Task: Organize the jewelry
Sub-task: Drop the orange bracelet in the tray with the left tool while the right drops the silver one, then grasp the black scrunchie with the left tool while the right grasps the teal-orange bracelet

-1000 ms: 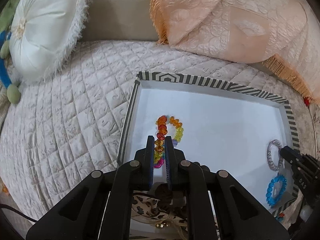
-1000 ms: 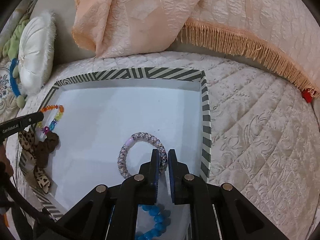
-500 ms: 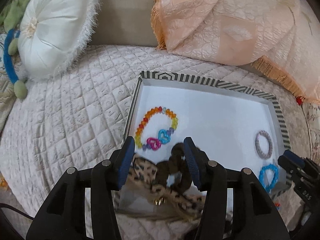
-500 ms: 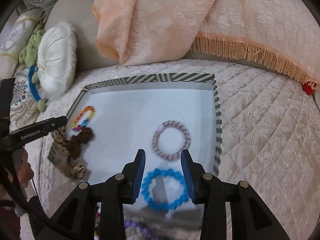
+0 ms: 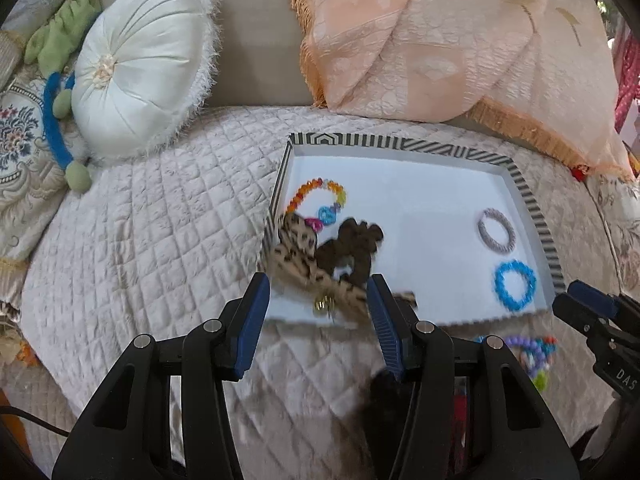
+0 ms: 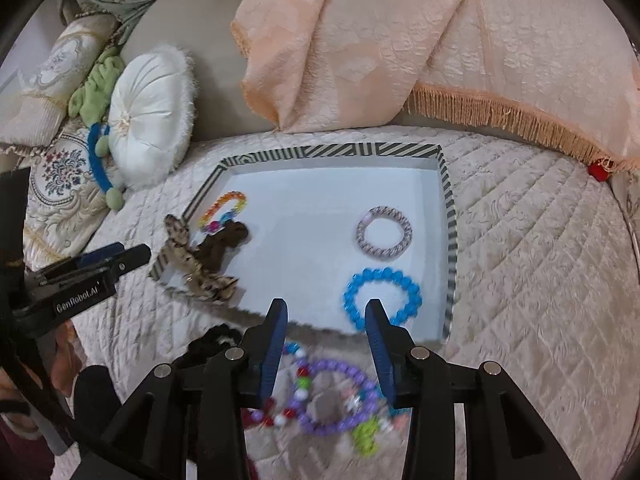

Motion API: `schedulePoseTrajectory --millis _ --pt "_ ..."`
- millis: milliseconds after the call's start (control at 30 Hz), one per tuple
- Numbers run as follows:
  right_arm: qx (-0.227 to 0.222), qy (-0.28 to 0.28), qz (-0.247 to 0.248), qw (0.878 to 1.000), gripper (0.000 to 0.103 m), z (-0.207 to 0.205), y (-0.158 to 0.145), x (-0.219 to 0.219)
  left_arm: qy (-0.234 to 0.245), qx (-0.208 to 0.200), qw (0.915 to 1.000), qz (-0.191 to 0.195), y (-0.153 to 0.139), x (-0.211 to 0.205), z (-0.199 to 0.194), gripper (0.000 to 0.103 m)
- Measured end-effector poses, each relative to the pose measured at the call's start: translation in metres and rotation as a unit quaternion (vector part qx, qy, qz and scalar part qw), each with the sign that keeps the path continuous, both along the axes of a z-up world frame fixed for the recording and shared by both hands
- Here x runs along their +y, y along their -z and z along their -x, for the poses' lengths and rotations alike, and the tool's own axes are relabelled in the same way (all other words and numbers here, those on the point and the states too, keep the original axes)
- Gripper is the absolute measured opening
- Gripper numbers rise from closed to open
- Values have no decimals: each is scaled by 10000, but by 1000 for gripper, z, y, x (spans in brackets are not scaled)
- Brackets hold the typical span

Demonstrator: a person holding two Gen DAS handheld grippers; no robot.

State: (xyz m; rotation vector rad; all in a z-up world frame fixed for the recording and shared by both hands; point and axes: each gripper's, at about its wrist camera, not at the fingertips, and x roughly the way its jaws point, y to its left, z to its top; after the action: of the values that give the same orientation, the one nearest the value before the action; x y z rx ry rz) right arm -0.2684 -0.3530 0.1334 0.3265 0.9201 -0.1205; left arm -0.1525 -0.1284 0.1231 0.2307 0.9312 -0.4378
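A striped-rim tray [image 5: 400,145] [image 6: 332,150] lies on the quilt. Inside at its left are a rainbow bead bracelet [image 5: 320,204] [image 6: 224,210], a brown scrunchie [image 5: 354,246] [image 6: 224,244] and a leopard-print bow [image 5: 298,256] [image 6: 188,266] draped over the rim. At its right lie a braided lilac ring [image 5: 496,230] [image 6: 384,232] and a blue bead bracelet [image 5: 515,285] [image 6: 382,294]. My left gripper [image 5: 316,292] [image 6: 120,258] hovers open and empty above the tray's near left corner. The right gripper [image 6: 326,316] [image 5: 592,312] is empty at the near edge, its jaws opening. Purple beads [image 6: 336,396] [image 5: 534,350] lie beneath it.
A black scrunchie [image 6: 212,344] lies on the quilt [image 5: 160,240] in front of the tray. Behind the tray are a white round cushion [image 5: 136,80] [image 6: 148,120] and a peach fringed cushion [image 5: 440,40] [image 6: 440,40]. A green and blue toy [image 5: 56,120] lies far left.
Both grippers opened and pulled back and up from the tray. The left let go of the rainbow bracelet, the right let go of the braided ring; both pieces now lie in the tray.
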Motion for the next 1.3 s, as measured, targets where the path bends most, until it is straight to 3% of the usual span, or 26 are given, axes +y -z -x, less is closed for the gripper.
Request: schedulePoseTrajectory --millis 633,833,1067,1300 --pt "-126 37 71 9999 42 48 -13 22 17 31 9999 133 -8 23 53 50" --pt "-179 -36 107 9998 51 54 -20 29 52 11 9999 160 -12 28 62 50" --pt "-111 -89 104 9998 53 65 -19 34 117 284 9992 274 -12 37 68 52" --pt "50 -119 111 9999 53 77 -9 33 323 683 9964 397 -4 40 76 60"
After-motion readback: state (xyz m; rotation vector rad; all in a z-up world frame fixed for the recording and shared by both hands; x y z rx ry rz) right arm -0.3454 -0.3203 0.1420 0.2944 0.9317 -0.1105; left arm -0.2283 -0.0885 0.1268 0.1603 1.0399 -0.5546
